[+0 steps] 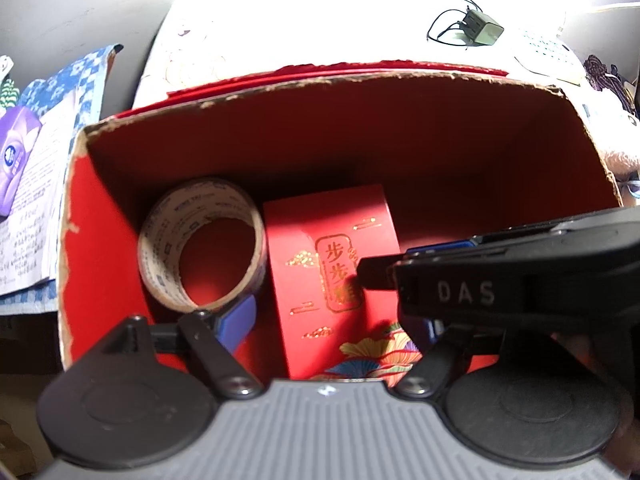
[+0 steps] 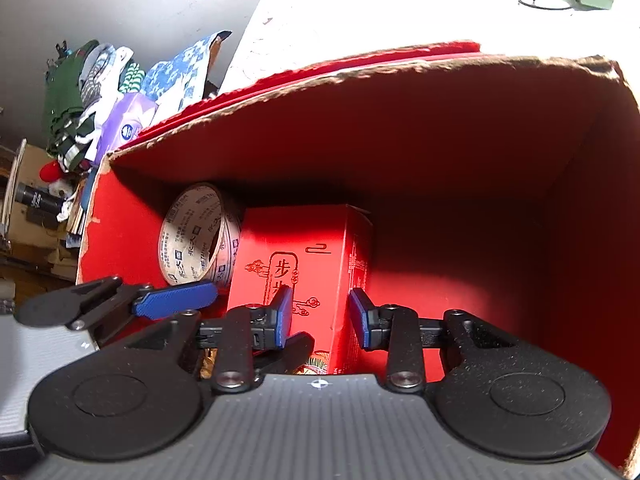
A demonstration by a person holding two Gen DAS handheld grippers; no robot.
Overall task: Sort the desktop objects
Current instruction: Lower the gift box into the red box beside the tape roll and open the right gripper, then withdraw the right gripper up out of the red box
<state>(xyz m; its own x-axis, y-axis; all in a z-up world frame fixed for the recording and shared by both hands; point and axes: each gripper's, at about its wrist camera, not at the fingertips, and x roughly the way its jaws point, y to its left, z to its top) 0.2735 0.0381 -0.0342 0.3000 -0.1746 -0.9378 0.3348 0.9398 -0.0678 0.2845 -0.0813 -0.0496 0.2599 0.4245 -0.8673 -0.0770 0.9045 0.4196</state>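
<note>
A big red cardboard box point(image 1: 340, 128) with torn rims stands open; both grippers hang over it. Inside on the left a roll of printed tape point(image 1: 202, 240) stands on edge, also in the right wrist view point(image 2: 196, 236). Beside it lies a small red carton with gold characters point(image 1: 332, 264), seen too in the right wrist view point(image 2: 304, 264). My left gripper point(image 1: 340, 312) is open wide and empty above the carton. My right gripper point(image 2: 320, 316) is open and empty just above the carton; its body point(image 1: 520, 276) crosses the left wrist view. The left gripper's blue finger point(image 2: 176, 300) shows in the right wrist view.
A green charger with black cable point(image 1: 480, 28) lies on the white table behind the box. A purple tissue pack point(image 1: 16, 160) on open papers and blue patterned cloth point(image 1: 84, 80) lie left of the box. A pile of clothes point(image 2: 80, 92) lies further left.
</note>
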